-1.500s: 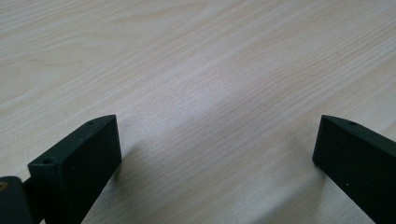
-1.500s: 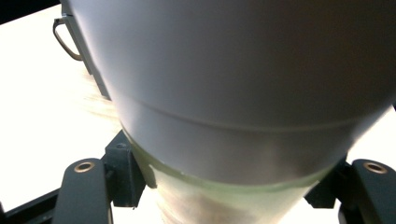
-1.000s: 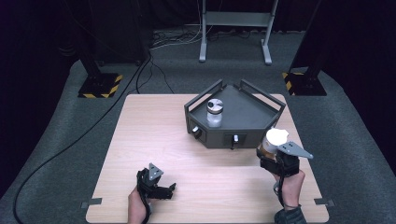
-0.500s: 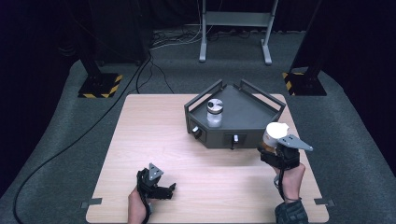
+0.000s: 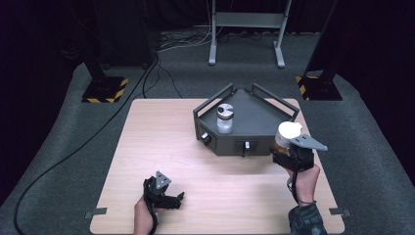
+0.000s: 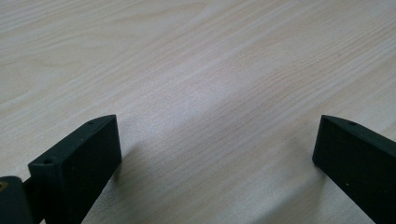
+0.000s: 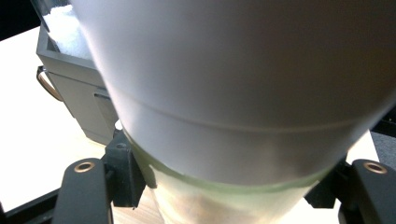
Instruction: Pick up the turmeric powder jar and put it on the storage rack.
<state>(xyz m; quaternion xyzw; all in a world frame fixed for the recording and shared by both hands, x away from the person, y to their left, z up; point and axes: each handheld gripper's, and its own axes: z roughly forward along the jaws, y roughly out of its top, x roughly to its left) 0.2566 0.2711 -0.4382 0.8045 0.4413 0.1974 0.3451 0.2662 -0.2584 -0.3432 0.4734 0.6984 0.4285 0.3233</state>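
A pale wooden rectangular table (image 5: 161, 147) carries a dark grey angular metal tray with rails and front knobs (image 5: 254, 122) toward two o'clock. Inside the tray, near its ten o'clock corner, stands a clear glass jar with a silver lid (image 5: 225, 117). At four o'clock the right hand (image 5: 304, 178) reaches forward with its forearm rising from the near edge, and the right gripper (image 5: 286, 149) clamps a white-lidded clear jar (image 5: 288, 134) upright just beside the tray's front right corner, both jaws pressed on its body (image 7: 224, 196). At seven o'clock the left hand (image 5: 144, 215) rests low, with the left gripper (image 5: 169, 198) lying on the wood, jaws spread wide and pointing toward three o'clock over bare table (image 6: 210, 93).
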